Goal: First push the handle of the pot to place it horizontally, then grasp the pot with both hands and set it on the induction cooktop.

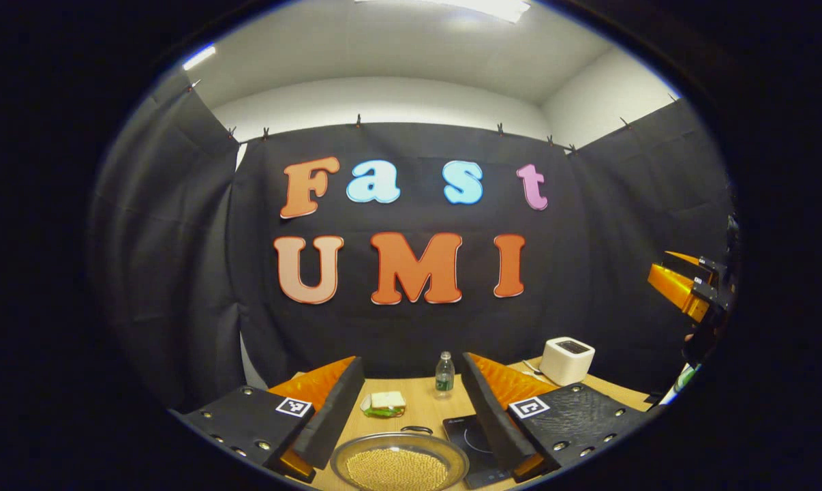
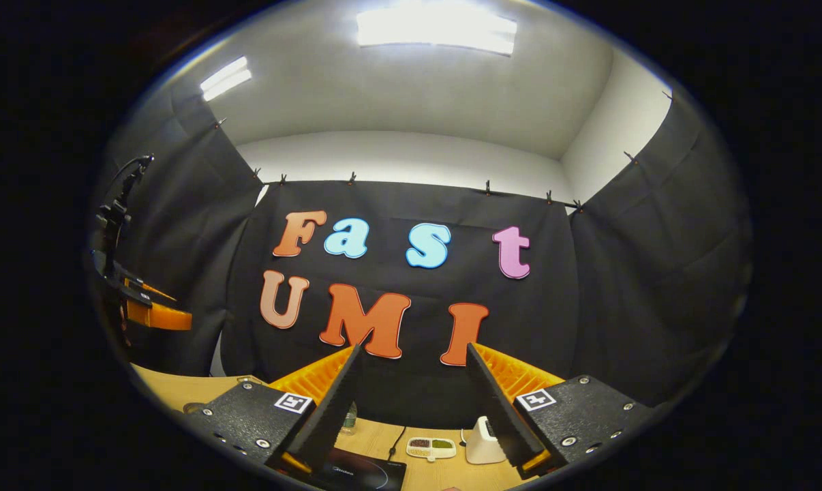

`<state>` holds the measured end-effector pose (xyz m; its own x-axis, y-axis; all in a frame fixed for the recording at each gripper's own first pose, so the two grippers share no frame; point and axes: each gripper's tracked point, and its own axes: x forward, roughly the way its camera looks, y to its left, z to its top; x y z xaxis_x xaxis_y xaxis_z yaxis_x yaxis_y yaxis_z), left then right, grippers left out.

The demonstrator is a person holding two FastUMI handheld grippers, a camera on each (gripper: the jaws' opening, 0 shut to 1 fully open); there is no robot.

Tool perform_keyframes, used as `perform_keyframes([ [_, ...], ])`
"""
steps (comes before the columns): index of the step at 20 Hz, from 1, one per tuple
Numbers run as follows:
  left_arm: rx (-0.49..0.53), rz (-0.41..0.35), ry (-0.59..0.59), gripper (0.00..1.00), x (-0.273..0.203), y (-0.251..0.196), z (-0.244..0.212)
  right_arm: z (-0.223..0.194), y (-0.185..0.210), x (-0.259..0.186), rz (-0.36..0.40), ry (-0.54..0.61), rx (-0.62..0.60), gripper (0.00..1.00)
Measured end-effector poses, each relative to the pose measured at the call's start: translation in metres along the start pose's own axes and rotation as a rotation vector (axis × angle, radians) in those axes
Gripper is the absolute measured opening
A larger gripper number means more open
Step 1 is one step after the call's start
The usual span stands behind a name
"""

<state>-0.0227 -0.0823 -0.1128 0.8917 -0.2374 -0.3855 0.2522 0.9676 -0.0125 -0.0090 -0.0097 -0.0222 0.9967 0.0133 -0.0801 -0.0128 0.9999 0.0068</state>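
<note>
- The pot [image 1: 399, 462] sits on the worktop [image 1: 424, 408], just left of the induction cooktop [image 1: 474, 442]. It is not on it yet.
- Its handle [image 1: 417, 429] looks untouched, so the push and the lift are both left.
- The left tongs [image 1: 411, 416] are wide and hold nothing.
- The right tongs [image 2: 411, 409] are wide too, up in the air, holding nothing.

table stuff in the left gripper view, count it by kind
pot: 1
induction cooktop: 1
bottle: 1
white appliance: 1
small dish with food: 1
total: 5
</note>
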Motion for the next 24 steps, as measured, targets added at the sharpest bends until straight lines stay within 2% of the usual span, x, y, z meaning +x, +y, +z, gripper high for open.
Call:
perform_keyframes([
  [1,-0.006,-0.011,0.037,0.91,0.004,-0.004,-0.015,-0.007,0.001,0.000,0.001,0.011,0.006,0.93],
  [3,-0.011,-0.015,0.112,0.78,0.008,-0.004,-0.045,-0.023,0.000,0.000,-0.002,0.035,0.016,0.93],
  [7,0.012,-0.031,0.287,0.31,0.010,-0.011,-0.118,-0.057,0.006,-0.003,0.012,0.086,0.013,0.93],
  [9,0.011,-0.056,0.380,0.19,0.006,-0.020,-0.155,-0.072,0.008,-0.005,0.013,0.105,0.007,0.93],
  [10,0.001,-0.065,0.425,0.10,0.003,-0.022,-0.173,-0.079,0.009,-0.006,0.012,0.110,0.006,0.94],
  [13,-0.025,-0.062,0.540,0.07,-0.009,-0.018,-0.215,-0.099,0.017,-0.010,0.022,0.126,0.010,0.93],
  [15,-0.053,-0.038,0.648,0.07,-0.024,-0.014,-0.250,-0.127,0.016,-0.009,0.004,0.186,0.006,0.94],
  [19,-0.118,-0.049,0.844,0.07,-0.055,-0.017,-0.300,-0.168,0.026,-0.017,0.012,0.285,0.056,0.94],
  [24,-0.178,-0.058,0.989,0.07,-0.082,-0.024,-0.349,-0.209,0.033,-0.023,-0.001,0.353,0.029,0.94],
])
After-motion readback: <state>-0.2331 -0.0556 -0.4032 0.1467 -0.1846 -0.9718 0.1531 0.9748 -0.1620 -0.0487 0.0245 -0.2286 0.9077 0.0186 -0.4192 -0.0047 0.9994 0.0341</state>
